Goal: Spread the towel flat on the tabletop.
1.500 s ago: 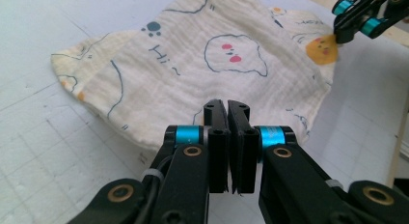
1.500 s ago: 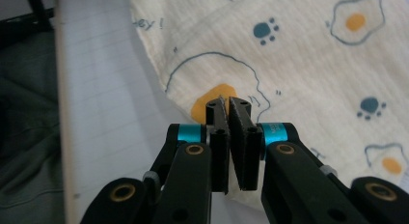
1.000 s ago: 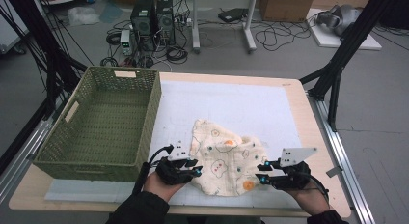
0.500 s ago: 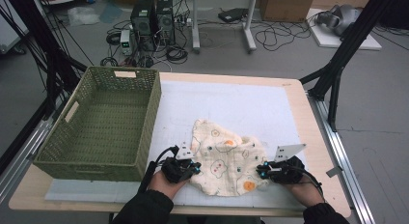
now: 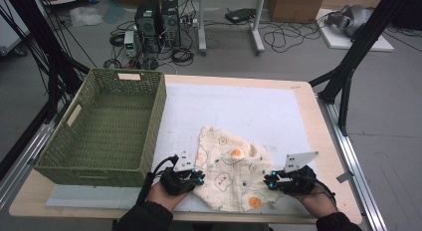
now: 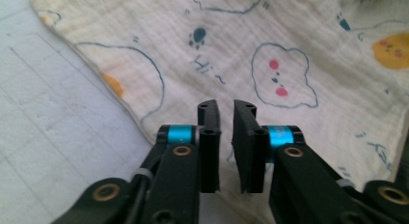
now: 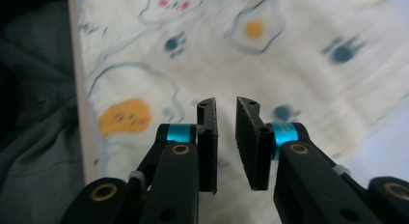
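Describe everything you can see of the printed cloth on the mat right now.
The cloth is a cream, crinkled, gauze-like fabric printed with blue-outlined clouds, fried eggs, paw prints and orange blobs. It lies crumpled and partly folded on the white mat, at the table's near edge, right of the green basket and apart from it. The left gripper sits at its left edge and the right gripper at its right edge, each with jaws slightly parted, having just been opening, nothing pinched between them.

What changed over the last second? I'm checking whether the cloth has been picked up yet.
Not yet. Both grippers' jaws closed, then have just been opening slightly; the left gripper and right gripper show a narrow gap with nothing between. The printed cloth lies flat, barely shifted. The green basket stayed put.
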Motion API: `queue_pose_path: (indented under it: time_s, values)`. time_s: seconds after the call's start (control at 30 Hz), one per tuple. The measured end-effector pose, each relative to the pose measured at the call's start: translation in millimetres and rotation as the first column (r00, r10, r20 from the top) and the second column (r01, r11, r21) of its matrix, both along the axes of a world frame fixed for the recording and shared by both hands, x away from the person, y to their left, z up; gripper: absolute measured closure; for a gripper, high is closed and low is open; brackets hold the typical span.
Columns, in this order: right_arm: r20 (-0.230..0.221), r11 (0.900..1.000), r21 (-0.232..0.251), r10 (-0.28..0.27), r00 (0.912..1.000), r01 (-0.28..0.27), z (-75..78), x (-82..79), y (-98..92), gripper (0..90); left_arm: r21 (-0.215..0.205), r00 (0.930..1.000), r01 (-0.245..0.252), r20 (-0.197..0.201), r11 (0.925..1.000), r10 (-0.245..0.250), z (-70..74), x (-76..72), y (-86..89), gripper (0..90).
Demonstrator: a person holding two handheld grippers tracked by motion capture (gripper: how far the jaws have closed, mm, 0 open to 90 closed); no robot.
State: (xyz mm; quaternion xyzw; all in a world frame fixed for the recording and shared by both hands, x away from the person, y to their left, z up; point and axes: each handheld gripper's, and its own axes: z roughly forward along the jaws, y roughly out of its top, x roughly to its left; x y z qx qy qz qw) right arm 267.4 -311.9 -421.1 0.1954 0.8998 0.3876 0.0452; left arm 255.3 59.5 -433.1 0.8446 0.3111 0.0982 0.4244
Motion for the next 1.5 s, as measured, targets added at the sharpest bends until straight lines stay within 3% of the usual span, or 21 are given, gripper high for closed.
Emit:
queue_pose_path:
  time_s: [0.17, 0.37, 0.5, 0.63, 0.73, 0.9, 0.97, 1.1, 1.17, 1.5]
  values:
    - [0.053, 0.999, 0.022, -0.049, 0.9974, 0.048, 14.5, 27.7, 3.8, 72.4, -0.018, 0.9993, -0.033, 0.017, 0.9993, 0.033, -1.4, 12.7, -1.5, 75.5]
    - [0.064, 0.994, 0.029, -0.105, 0.9924, 0.104, 18.7, 66.0, 7.8, 66.9, -0.022, 0.9962, -0.081, 0.031, 0.9965, 0.081, -4.9, 28.1, -7.5, 75.7]
    - [0.052, 0.992, 0.028, -0.127, 0.9905, 0.126, 15.3, 83.2, 10.3, 65.3, -0.018, 0.9931, -0.113, 0.027, 0.9934, 0.114, -6.9, 40.0, -11.5, 75.9]
    - [0.004, 0.991, -0.032, -0.130, 0.9915, 0.130, 0.3, 95.5, 14.9, 63.4, 0.001, 0.9884, -0.149, 0.027, 0.9888, 0.149, -10.7, 46.7, -15.3, 75.0]
    - [-0.020, 0.990, -0.057, -0.132, 0.9911, 0.131, -9.4, 98.4, 18.7, 65.3, 0.026, 0.9886, -0.149, 0.027, 0.9885, 0.148, -13.8, 47.5, -18.4, 74.6]
    - [-0.039, 0.991, -0.065, -0.116, 0.9925, 0.113, -14.6, 99.3, 18.3, 86.0, 0.044, 0.9864, -0.158, 0.051, 0.9864, 0.156, -14.7, 47.1, -19.5, 88.0]
    - [-0.017, 0.990, -0.083, -0.116, 0.9931, 0.114, -11.4, 97.2, 17.4, 86.8, 0.055, 0.9862, -0.158, 0.059, 0.9859, 0.155, -14.2, 45.8, -19.8, 88.9]
    - [0.008, 0.988, -0.052, -0.143, 0.9898, 0.143, -0.3, 90.3, 7.0, 86.7, 0.055, 0.9846, -0.167, 0.061, 0.9843, 0.164, -13.8, 43.1, -18.5, 89.2]
    - [0.020, 0.986, -0.064, -0.151, 0.9883, 0.152, 3.4, 85.5, 0.3, 86.7, 0.058, 0.9848, -0.167, 0.059, 0.9843, 0.163, -13.5, 41.8, -17.3, 89.2]
    - [0.065, 0.979, -0.051, -0.193, 0.9791, 0.196, 7.2, 58.9, -29.9, 86.4, 0.062, 0.9885, -0.146, 0.048, 0.9872, 0.144, -11.6, 28.4, -14.7, 89.3]
